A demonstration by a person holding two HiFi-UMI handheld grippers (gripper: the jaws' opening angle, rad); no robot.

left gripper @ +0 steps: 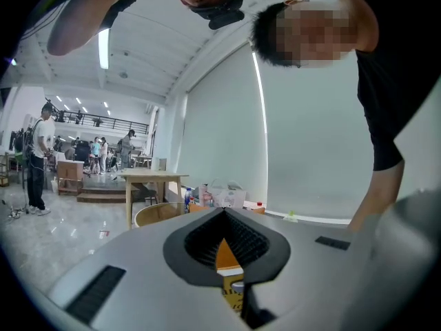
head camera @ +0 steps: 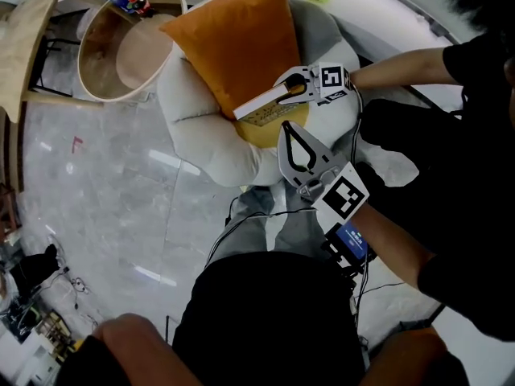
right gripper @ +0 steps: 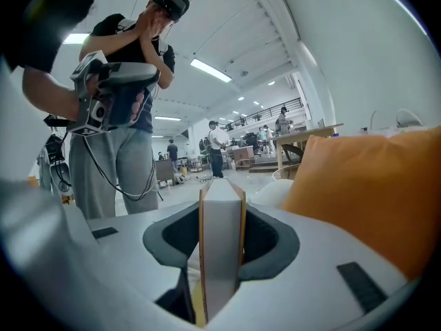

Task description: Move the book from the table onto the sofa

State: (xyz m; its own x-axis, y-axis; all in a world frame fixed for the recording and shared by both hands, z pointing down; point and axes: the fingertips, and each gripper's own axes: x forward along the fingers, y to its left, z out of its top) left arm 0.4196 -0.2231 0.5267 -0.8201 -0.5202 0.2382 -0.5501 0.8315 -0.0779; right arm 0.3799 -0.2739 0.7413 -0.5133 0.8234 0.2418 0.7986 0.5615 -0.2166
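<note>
Black short sleeve (head camera: 475, 63); grey left gripper (head camera: 287, 131) bearing black-and-white marker cube (head camera: 346, 197).

Bright, even indoor light from ceiling strips (right gripper: 210, 69) far overhead. Pale glare streaks on glossy floor (head camera: 173, 161), left. Shadows soft, faint. Heavy fisheye bending and dark corners in both gripper views. Near body of left gripper (left gripper: 224, 216) slightly out of focus; far background fairly sharp.

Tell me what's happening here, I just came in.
A person holds a claw in each hand. The right claw grips the book, low over the sofa in front of the cushion. The left claw is shut and empty, close by. Whether the book touches the sofa is unclear.
</note>
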